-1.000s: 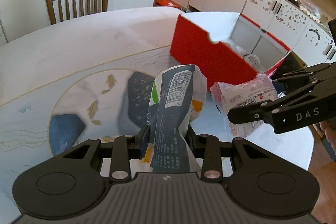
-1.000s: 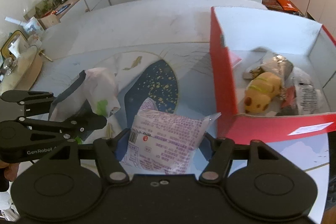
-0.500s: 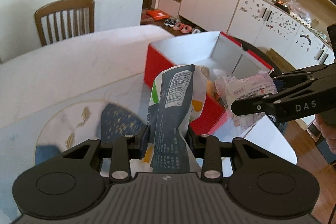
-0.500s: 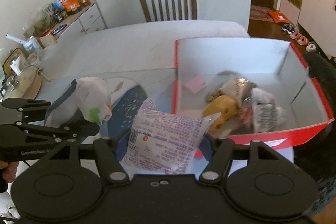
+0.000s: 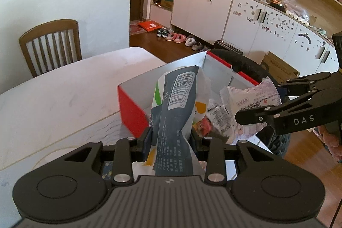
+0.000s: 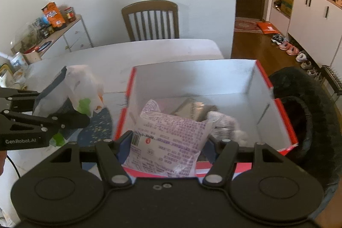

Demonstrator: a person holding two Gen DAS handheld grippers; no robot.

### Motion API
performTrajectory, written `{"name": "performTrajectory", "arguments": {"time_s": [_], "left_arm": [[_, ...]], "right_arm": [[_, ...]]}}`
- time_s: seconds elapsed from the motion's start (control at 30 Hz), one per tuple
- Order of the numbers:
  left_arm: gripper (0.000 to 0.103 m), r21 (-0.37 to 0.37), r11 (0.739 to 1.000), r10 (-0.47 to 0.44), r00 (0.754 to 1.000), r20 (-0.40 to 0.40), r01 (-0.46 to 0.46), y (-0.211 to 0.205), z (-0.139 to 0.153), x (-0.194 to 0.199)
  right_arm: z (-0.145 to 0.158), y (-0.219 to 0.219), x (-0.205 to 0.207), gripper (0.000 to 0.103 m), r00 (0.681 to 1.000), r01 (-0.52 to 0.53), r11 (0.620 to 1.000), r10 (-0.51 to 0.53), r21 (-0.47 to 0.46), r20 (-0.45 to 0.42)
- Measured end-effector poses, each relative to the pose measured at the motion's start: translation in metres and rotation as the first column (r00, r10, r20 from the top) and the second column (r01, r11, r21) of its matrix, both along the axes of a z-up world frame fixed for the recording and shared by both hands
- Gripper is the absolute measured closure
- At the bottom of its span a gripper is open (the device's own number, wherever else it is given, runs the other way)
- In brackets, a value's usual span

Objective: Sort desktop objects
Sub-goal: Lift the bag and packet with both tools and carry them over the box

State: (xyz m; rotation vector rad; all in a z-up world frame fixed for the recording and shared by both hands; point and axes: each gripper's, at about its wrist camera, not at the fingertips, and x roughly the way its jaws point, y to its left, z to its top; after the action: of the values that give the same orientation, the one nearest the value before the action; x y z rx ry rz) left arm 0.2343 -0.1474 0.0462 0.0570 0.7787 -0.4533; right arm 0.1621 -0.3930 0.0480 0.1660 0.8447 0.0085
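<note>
My left gripper [image 5: 171, 138] is shut on a white and dark blue snack bag [image 5: 178, 112] with a barcode, held up beside the left wall of the red box [image 5: 130, 110]. It also shows in the right wrist view [image 6: 70, 95]. My right gripper [image 6: 168, 140] is shut on a white packet with purple print [image 6: 171, 138], held over the open red box [image 6: 286, 121]. The packet shows in the left wrist view [image 5: 252, 97] too. Several wrapped snacks [image 6: 198, 110] lie inside the box.
A white table [image 5: 64, 95] with a blue patterned mat [image 6: 98, 127] carries the box. A wooden chair [image 6: 151, 22] stands at its far side. A black furry seat [image 6: 307, 112] is right of the box. Cabinets [image 5: 267, 22] line the far wall.
Both grippers have risen and moved forward with their bags. The right packet now hangs over the box opening, and the left bag has come up to the box's left wall.
</note>
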Motion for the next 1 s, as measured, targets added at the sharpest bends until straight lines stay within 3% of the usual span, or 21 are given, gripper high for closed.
{"name": "performTrajectory", "arguments": {"time_s": [0.43,1.0], "left_arm": [[0.069,0.058,0.998,0.002,0.998,-0.065,0.002,-0.053,-0.022,0.055],[0.069,0.197,0.980,0.006,0.993,-0.121,0.018,-0.102,-0.069,0.096]], "right_arm": [[-0.015,-0.054,0.016,0.037,0.998,0.053,0.998,-0.053,-0.020,-0.023],[-0.063,-0.075,0.050,0.040,0.993,0.003,1.000,-0.003,0.002,-0.119]]}}
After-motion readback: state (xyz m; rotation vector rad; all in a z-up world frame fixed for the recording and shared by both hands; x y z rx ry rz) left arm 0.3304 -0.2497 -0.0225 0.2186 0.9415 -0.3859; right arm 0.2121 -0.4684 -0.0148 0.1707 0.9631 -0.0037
